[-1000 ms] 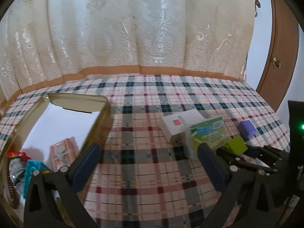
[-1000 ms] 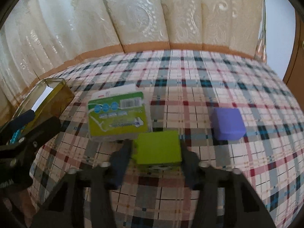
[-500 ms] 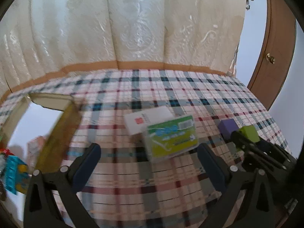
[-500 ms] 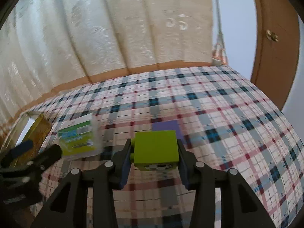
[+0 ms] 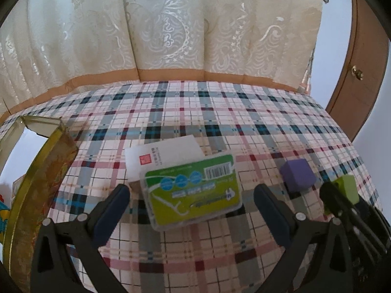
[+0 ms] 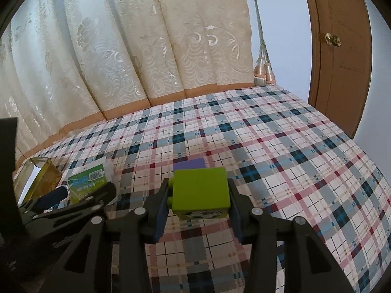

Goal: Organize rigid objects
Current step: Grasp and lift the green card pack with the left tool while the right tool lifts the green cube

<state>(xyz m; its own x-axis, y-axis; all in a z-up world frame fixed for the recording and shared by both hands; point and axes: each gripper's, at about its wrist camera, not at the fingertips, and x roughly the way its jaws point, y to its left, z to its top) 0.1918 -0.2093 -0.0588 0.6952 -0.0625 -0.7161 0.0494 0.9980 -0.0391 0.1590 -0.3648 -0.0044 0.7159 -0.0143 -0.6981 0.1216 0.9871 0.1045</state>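
My right gripper (image 6: 199,201) is shut on a lime-green toy block (image 6: 200,191), held above the plaid cloth; the same green block (image 5: 348,190) shows at the right edge of the left wrist view. A purple cube (image 5: 297,175) lies on the cloth, partly hidden behind the green block (image 6: 189,164) in the right wrist view. My left gripper (image 5: 191,204) is open over a clear case with a green label (image 5: 191,193), which leans on a white box (image 5: 162,157). Its pads stand apart from the case on both sides.
A gold-rimmed tin (image 5: 36,183) with toys inside sits at the left. The plaid-covered table (image 6: 281,151) ends at a cream curtain (image 5: 171,29) behind. A wooden door (image 6: 339,48) stands at the right.
My left gripper moved right from the tin to over the green-label case. My right gripper lifted and swung right with the green block, now in front of the purple cube.
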